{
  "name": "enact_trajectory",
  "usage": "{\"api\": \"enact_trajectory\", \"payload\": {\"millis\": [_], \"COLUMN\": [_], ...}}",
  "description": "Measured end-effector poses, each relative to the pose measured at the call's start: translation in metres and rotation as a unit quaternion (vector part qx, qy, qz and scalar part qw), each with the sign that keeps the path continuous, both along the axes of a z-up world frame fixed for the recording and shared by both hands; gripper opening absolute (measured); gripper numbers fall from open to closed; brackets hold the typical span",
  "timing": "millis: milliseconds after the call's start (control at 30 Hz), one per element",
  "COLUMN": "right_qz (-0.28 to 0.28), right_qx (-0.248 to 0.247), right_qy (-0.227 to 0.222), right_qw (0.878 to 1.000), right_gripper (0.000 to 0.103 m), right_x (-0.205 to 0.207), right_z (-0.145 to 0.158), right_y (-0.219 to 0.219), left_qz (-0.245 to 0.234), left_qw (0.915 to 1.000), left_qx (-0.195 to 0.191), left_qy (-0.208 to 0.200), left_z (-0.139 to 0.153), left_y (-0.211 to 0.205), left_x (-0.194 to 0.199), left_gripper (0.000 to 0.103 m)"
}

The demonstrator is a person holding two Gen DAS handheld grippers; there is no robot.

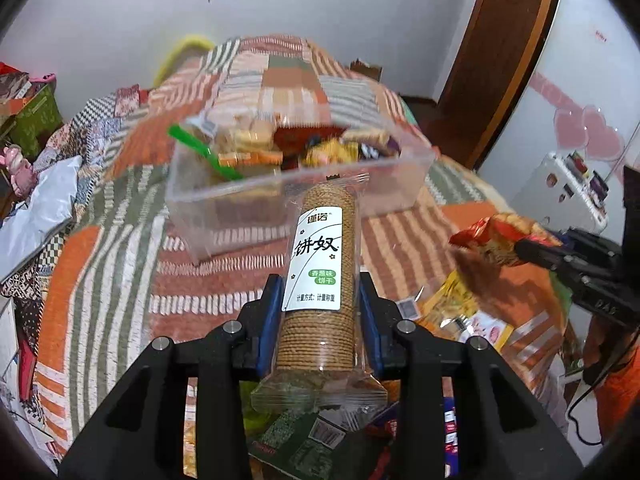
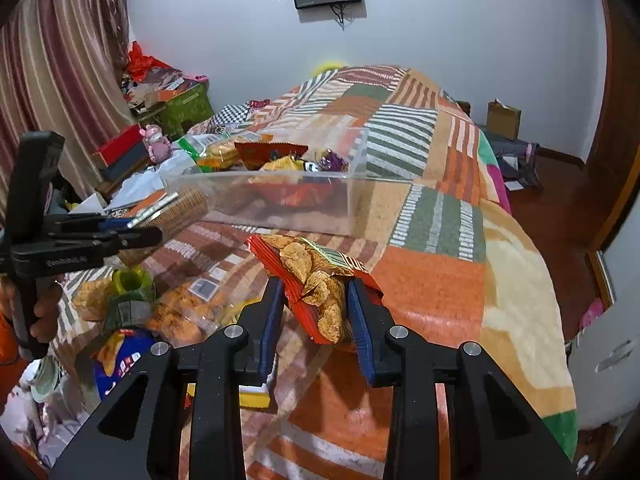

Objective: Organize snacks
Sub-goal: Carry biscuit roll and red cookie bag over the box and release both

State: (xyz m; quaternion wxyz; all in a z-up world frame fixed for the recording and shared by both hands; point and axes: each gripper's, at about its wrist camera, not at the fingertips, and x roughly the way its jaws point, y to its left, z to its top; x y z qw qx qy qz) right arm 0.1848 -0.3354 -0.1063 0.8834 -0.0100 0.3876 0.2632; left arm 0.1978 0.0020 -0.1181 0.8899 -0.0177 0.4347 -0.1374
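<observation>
Snacks gripped, bin [image 1: 224, 216] ahead on bed.
Left tool [image 1: 320, 312] clamps biscuits [image 1: 320, 280], long axis toward bin; right tool [image 2: 316, 308] clamps chips [image 2: 316, 276].

Clear-wrapped cracker roll [image 1: 318, 264], red chip bag [image 2: 320, 280], half-filled clear bin [image 1: 296, 184]

The biscuit roll [image 1: 318, 276] sits in clear shiny plastic wrap with a smooth white paper label, the chip bag [image 2: 320, 280] is crinkly shiny red foil, the box [image 1: 296, 188] is clear hard plastic, the bed cover [image 2: 432, 264] is soft woven cloth, and the gripper arms are matt black plastic with blue ribbed pads [image 1: 270, 316].
</observation>
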Motion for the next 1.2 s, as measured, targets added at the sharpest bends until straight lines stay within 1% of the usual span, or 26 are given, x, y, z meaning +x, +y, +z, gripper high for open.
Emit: {"api": "enact_trajectory", "payload": {"millis": [167,267,467,600,767,900,1100,1200], "right_qz": [0.000,0.003,0.015,0.024,0.034,0.037,0.035,0.038], "right_qx": [0.009,0.017,0.027,0.033,0.039,0.039,0.004,-0.014], "right_qy": [-0.012,-0.022,-0.054,-0.068,-0.070,-0.069,-0.068,-0.047], "right_qw": [1.000,1.000,0.998,0.997,0.996,0.996,0.997,0.998], "right_gripper": [0.030,0.030,0.030,0.030,0.030,0.030,0.030,0.030], "right_x": [0.003,0.008,0.020,0.034,0.061,0.085,0.127,0.150], "right_z": [0.009,0.019,0.040,0.048,0.052,0.050,0.039,0.023], "right_y": [0.003,0.006,0.022,0.036,0.057,0.072,0.096,0.106], "left_qz": [0.011,0.018,0.032,0.045,0.058,0.067,0.082,0.077], "left_qw": [0.9994,0.9988,0.9981,0.9972,0.9967,0.9967,0.9953,0.9955], "left_qx": [-0.004,-0.004,0.003,0.007,0.021,0.024,0.045,0.050], "left_qy": [-0.033,-0.045,-0.052,-0.060,-0.053,-0.041,-0.024,-0.023], "left_z": [0.026,0.037,0.046,0.049,0.043,0.033,0.010,0.000], "left_y": [0.008,0.013,0.020,0.026,0.030,0.035,0.041,0.039], "left_x": [-0.005,-0.002,0.018,0.036,0.069,0.096,0.128,0.135], "left_gripper": [0.036,0.036,0.036,0.036,0.036,0.036,0.036,0.036]}}
